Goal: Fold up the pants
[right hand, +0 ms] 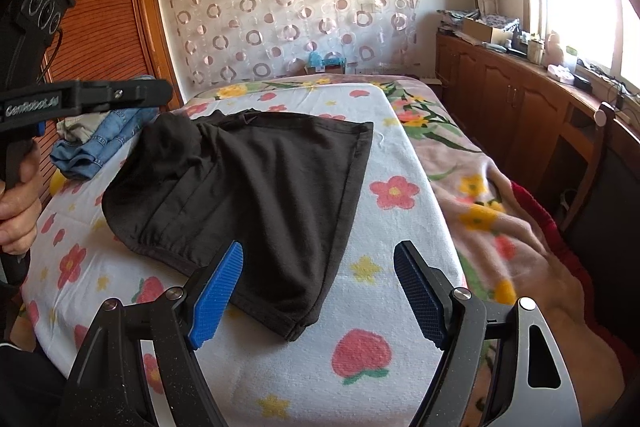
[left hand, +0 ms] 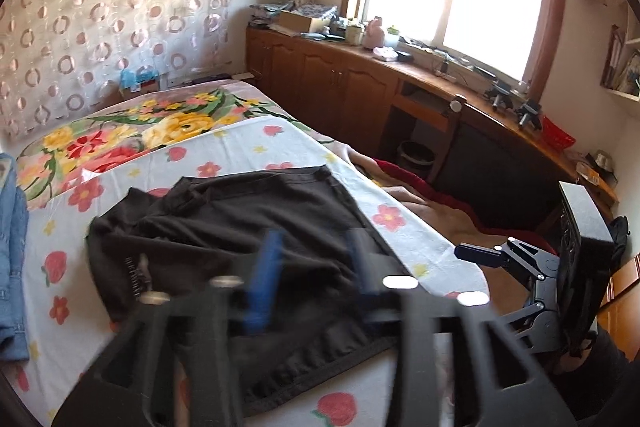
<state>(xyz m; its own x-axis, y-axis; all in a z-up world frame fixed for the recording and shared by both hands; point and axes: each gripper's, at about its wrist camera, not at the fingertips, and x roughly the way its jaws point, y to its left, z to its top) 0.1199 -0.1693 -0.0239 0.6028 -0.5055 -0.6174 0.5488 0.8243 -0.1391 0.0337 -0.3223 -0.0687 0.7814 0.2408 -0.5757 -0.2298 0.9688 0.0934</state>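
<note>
So the bed (right hand: 460,187) has a white flower-and-strawberry towel (right hand: 360,367) spread on it, and the black pants (right hand: 256,187) sit in the middle of that, already folded into a compact bundle. The far-left part is bunched and rumpled, so I'd say it needs tidying, maybe one more fold. Right gripper (right hand: 320,291) hangs wide open over the near corner, holding nothing. Left gripper (left hand: 312,267) is blurry, jaws apart, empty too.
</note>
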